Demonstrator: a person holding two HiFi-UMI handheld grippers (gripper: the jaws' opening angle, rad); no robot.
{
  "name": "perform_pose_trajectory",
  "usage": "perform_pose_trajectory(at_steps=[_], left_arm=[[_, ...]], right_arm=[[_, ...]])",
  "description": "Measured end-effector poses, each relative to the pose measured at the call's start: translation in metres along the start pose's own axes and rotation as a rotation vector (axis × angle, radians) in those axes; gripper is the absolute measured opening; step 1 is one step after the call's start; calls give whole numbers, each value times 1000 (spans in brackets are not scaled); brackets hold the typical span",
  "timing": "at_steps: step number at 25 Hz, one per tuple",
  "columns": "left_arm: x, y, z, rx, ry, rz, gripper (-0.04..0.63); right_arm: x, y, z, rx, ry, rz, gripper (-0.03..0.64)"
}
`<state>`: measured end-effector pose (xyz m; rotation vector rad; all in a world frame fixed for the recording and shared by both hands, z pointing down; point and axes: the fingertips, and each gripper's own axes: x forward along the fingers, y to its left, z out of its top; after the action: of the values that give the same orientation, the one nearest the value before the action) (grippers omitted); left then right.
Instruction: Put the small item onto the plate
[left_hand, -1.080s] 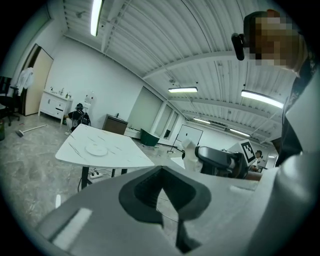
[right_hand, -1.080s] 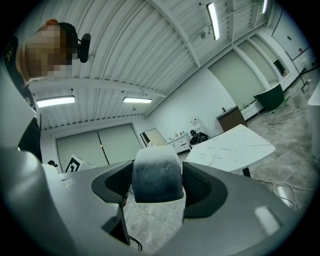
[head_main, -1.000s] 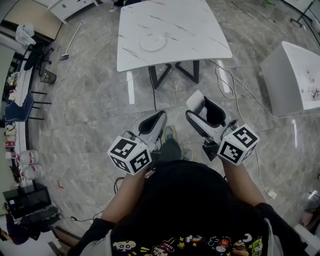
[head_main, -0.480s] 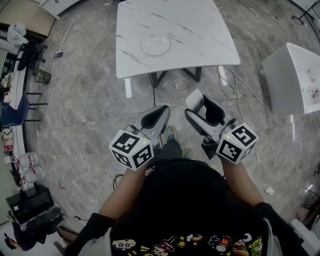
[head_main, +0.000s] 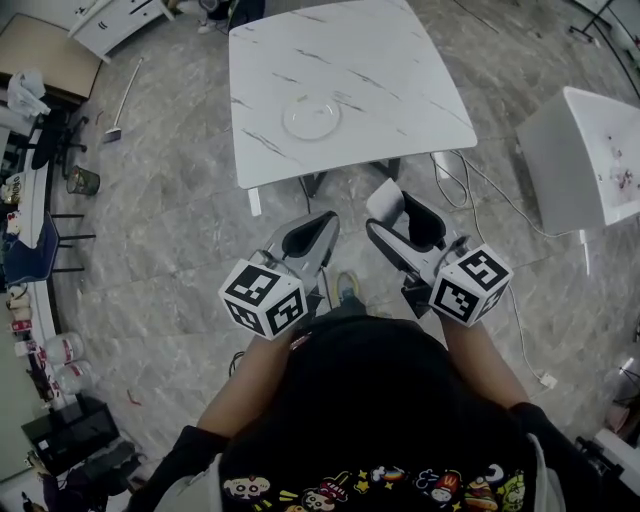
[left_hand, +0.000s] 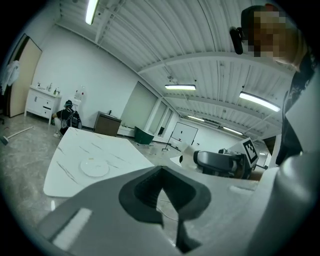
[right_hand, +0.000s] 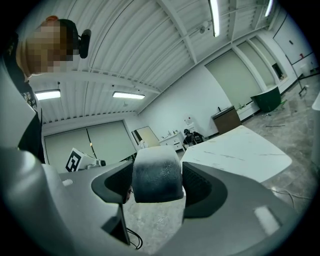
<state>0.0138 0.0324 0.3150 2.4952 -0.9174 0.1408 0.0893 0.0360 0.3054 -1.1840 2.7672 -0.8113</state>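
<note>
Both grippers are held up in front of the chest, over the floor (head_main: 160, 250), pointed toward the table (head_main: 400, 60). Neither is over the tabletop yet.

Left gripper (head_main: 320, 222): the jaws are closed against each other and nothing is gripped btwn them. In the left gripper view only a small notch gap is seen where the tips meet. Its marker cube (head_main: 263, 298) is seen closest to the body.

Right gripper (head_main: 388, 212): the jaws are clamped on the small item (right_hand: 156, 175), a rounded whitish block w/ a darker grey lower part. It is pinched on both sides and sticks out past the jaw tips. In the head view the item is seen just short of the table's near edge, right of ctr, not touching the table.

Plate (head_main: 311, 118): pale and round, set flat on the white marble-look top. It is placed left of ctr, closer to the near edge than the far edge, well apart from the item.

Rest: a white box-like unit (head_main: 585, 160) is stood to the right of the table. A cable (head_main: 470, 190) is laid across the grey floor by the table's near-right corner.
</note>
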Motion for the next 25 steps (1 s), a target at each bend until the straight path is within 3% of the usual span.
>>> perform_pose_trajectory(at_steps=[11,25], left_arm=[[-4,31,21,38,-12,-49,0],[-11,47,20,30,-36,-4,0]], right_arm=[[33,6,7,-28,-9,-36,333],[50,4,-3,-45,28,-2,333]])
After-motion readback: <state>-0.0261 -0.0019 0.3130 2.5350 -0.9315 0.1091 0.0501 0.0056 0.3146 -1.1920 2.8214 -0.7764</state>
